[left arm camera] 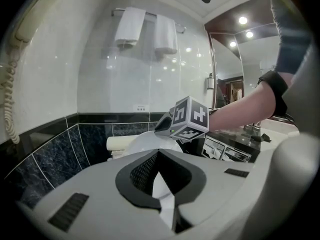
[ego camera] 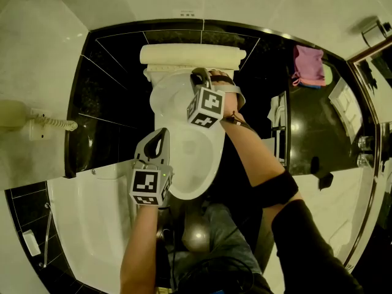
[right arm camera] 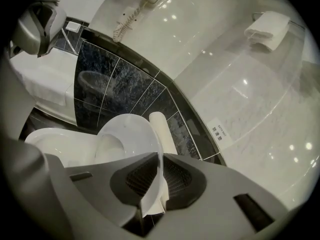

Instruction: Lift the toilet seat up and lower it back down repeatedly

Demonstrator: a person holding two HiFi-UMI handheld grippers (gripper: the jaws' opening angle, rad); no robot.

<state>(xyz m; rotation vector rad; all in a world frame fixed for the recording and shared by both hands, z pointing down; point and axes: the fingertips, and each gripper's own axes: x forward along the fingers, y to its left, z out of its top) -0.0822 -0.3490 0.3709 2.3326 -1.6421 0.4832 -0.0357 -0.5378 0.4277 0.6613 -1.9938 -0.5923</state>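
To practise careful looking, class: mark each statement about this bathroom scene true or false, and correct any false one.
1. The right claw is clamped on the white plastic toilet seat. True.
2. A cream corded wall telephone hangs on the pale wall. True.
3. The pink cloth lies on the floor. False: it lies on the dark glossy counter.
4. The metal wall rail is bare. False: two folded white towels hang on it.

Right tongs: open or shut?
Shut: right tongs pinch the toilet seat, its thin white edge between the pads in the right gripper view.
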